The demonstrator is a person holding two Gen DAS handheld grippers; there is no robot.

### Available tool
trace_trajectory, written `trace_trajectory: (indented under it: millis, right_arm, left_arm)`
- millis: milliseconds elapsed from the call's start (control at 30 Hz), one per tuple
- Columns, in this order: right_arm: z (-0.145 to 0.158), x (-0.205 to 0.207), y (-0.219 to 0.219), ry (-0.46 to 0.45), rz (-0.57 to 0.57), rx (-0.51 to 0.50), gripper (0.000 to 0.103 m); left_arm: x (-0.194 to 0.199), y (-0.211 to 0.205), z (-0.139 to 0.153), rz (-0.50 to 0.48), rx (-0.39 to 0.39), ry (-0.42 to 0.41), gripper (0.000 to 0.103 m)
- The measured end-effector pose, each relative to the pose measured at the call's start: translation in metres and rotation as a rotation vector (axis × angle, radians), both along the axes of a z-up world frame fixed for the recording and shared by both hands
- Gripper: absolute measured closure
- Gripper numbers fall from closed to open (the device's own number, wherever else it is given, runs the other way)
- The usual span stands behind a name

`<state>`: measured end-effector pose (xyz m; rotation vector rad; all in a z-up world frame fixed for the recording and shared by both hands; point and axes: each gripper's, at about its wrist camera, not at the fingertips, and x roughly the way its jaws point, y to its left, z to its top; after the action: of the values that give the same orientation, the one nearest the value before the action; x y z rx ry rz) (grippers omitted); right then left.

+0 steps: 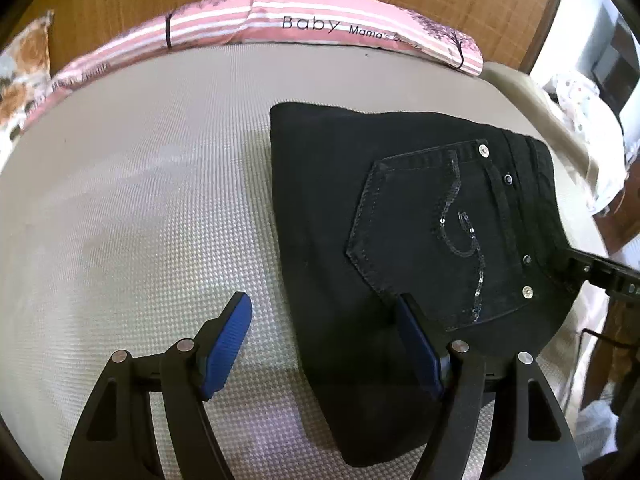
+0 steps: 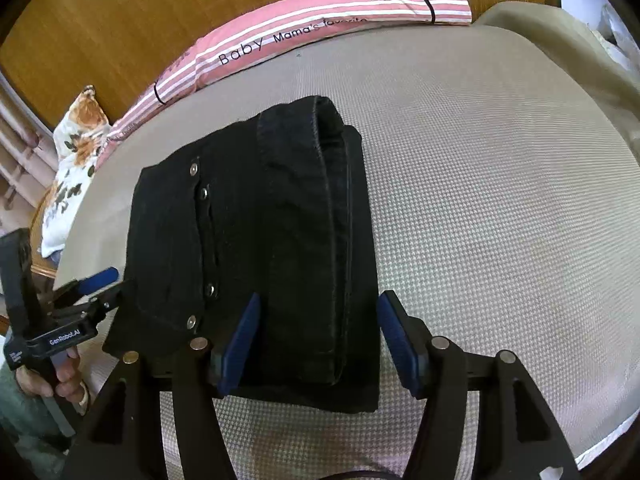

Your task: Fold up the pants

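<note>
Folded black pants lie on the bed, a pink pillow beyond. Left gripper and right gripper fingers spread, gripping nothing.

- The black pants hide their own inner layers inside the fold; in the left wrist view their near edge is covered by a gripper finger.
- The floral pillow, left of the pink pillow, is cut by the frame edge.
- The pink pillow's smaller print is too blurred to read fully.
- The person's hand, left of the pants, is mostly hidden behind the handle.
</note>
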<state>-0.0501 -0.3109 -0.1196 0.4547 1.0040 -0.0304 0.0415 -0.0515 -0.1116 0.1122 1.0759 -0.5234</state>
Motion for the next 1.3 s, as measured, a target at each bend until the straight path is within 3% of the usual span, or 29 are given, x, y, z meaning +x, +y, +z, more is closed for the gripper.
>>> trace_trajectory:
  millis: [133,267,433,733,867,967,1033,1100,1300]
  right_arm:
    - [-0.011,0.007,-0.019,0.003,0.017,0.135,0.039]
    - [-0.029,0.013,-0.042,0.003,0.031,0.339,0.040]
    - [-0.040,0.022,-0.060,-0.006,0.064,0.463,0.041]
    - [-0.052,0.039,-0.069,-0.027,0.137,0.589,0.048]
    - [-0.061,0.044,-0.071,-0.023,0.159,0.660,0.060]
    - [-0.062,0.052,-0.069,-0.030,0.168,0.682,0.062]
    - [-0.060,0.058,-0.066,-0.034,0.175,0.658,0.063]
    - [-0.059,0.060,-0.065,-0.039,0.174,0.648,0.063]
    - [-0.056,0.064,-0.061,-0.034,0.129,0.629,0.063]
  left_arm:
    - [0.012,0.013,-0.006,0.018,-0.092,0.106,0.029]
    - [0.022,0.024,-0.009,0.032,-0.188,0.185,0.029]
    - [0.037,0.028,-0.013,0.024,-0.279,0.272,0.029]
    - [0.051,0.014,-0.016,-0.053,-0.341,0.312,0.029]
    - [0.049,0.011,-0.016,-0.069,-0.355,0.290,0.030]
    - [0.054,0.012,-0.019,-0.049,-0.374,0.289,0.043]
    - [0.057,0.019,-0.022,-0.020,-0.388,0.295,0.058]
    - [0.059,0.027,-0.026,0.000,-0.410,0.309,0.064]
    - [0.055,0.025,-0.025,0.009,-0.380,0.274,0.067]
